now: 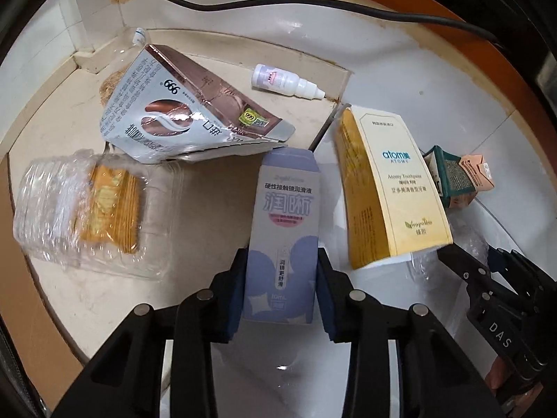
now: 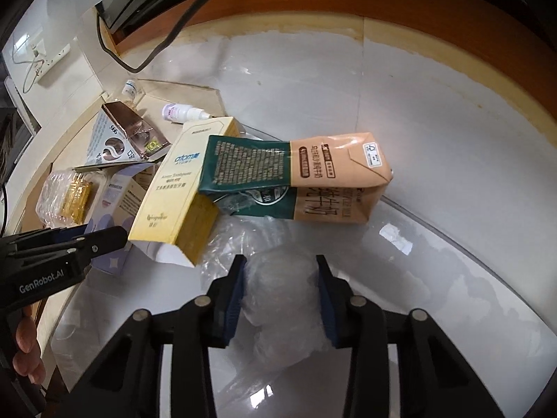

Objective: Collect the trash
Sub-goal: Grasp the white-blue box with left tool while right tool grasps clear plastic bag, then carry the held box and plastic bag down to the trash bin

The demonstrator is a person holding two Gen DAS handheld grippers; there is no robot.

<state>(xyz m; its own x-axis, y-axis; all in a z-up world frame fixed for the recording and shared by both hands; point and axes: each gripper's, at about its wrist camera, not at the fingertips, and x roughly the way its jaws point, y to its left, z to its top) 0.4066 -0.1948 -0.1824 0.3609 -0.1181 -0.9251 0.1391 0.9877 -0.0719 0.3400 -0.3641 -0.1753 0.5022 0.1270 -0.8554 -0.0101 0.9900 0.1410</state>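
My left gripper [image 1: 281, 261] points down at the floor and is shut on a lilac carton [image 1: 285, 202], its blue pads pressing the carton's two long sides. A wad of crumpled clear plastic [image 2: 278, 299] lies on the white tile, and my right gripper [image 2: 281, 268] is shut on it. Just beyond the wad lies a green and peach milk carton [image 2: 313, 181]. A yellow toothpaste box [image 1: 390, 191] leans between the two grippers. In the right wrist view the left gripper [image 2: 104, 240] comes in from the left edge.
A torn silver and pink box [image 1: 188, 111], a clear plastic tray with yellow contents [image 1: 80, 209] and a small white dropper bottle [image 1: 285, 82] lie on the beige step. A black cable [image 1: 313, 7] runs along the wooden skirting. A power strip [image 2: 45, 62] hangs on the wall.
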